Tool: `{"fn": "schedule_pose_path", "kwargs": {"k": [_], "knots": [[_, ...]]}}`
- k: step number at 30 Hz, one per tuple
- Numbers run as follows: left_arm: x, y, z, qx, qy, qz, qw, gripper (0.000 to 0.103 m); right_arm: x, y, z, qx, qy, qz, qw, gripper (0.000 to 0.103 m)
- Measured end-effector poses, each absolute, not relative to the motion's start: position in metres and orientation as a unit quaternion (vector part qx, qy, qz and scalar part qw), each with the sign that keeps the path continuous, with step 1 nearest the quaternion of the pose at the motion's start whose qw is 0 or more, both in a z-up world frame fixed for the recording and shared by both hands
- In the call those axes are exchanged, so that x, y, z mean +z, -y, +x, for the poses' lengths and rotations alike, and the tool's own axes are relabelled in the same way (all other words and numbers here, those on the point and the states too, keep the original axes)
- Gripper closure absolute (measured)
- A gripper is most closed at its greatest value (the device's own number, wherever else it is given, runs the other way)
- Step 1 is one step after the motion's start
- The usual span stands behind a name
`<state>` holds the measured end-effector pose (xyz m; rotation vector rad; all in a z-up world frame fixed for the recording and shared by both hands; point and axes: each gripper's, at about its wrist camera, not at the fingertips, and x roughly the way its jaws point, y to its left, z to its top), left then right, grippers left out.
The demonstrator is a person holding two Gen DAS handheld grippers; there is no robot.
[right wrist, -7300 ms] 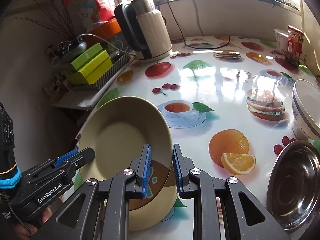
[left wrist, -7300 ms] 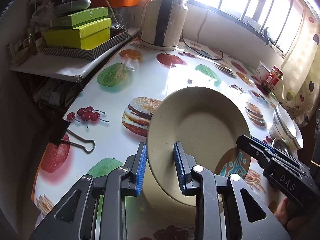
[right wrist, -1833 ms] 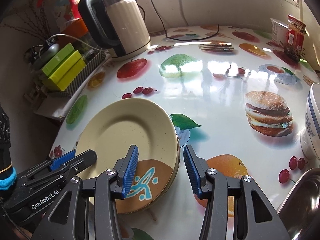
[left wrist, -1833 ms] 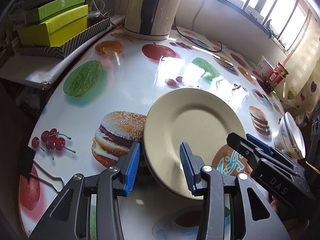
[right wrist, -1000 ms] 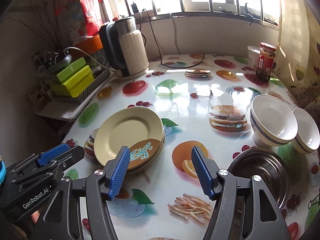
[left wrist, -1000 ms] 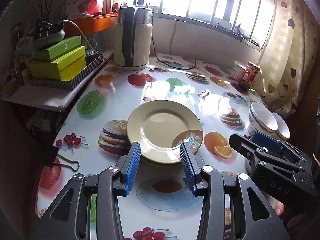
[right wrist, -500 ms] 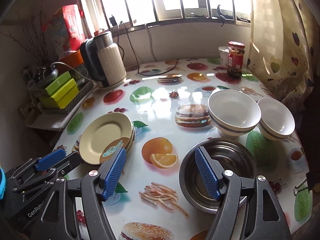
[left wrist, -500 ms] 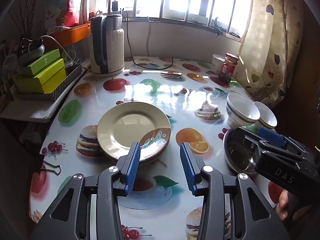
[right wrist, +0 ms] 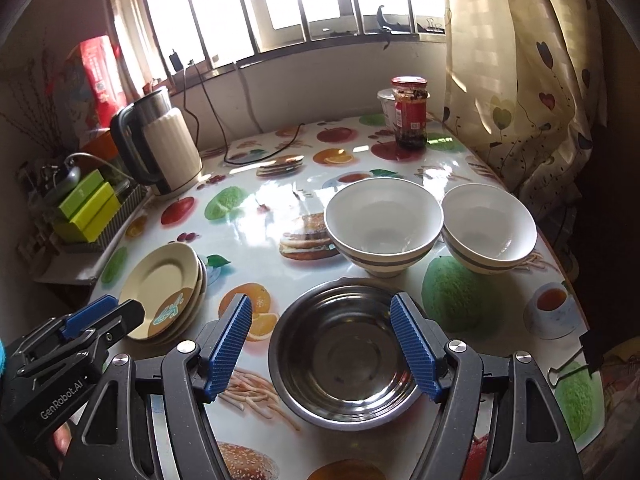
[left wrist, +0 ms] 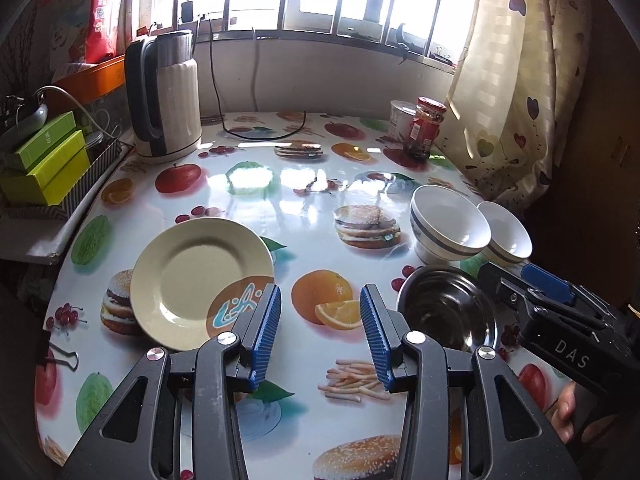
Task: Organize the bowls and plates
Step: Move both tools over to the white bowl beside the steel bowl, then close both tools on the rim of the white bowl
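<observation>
1. R gripper [right wrist: 320, 344]: jaws just widened, now well apart, nothing held, hovering over steel bowl [right wrist: 344, 356], nearest.
2. L gripper [left wrist: 320, 328]: half open, empty.
3. Steel bowl: prob. light, stiff, slick; take by rim.
4. Plates [right wrist: 164, 292]: cream, stacked, left.
5. White bowls [right wrist: 384, 228]: two, banded, touching, farther right; prob. fragile.

Shiny steel bowl [right wrist: 346, 354], glazed white bowls [right wrist: 384, 224], glossy printed tablecloth [right wrist: 256, 216]
</observation>
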<state>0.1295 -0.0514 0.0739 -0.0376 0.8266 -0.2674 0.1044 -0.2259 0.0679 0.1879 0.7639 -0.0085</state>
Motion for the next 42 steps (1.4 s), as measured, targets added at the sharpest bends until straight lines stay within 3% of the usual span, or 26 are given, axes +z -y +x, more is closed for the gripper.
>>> {"fn": "schedule_pose_path", "kwargs": {"k": [25,42], "knots": [[0.056,0.135,0.234,-0.222,-0.46,-0.05,0.859,0.06,0.052,0.311,0.159,-0.06,-0.379,0.134,0.914,0.031],[0.039,0.165,0.26,-0.227,-0.48,-0.034,0.847,0.06,0.043,0.32,0.183,-0.05,-0.382,0.14,0.912,0.054]]}}
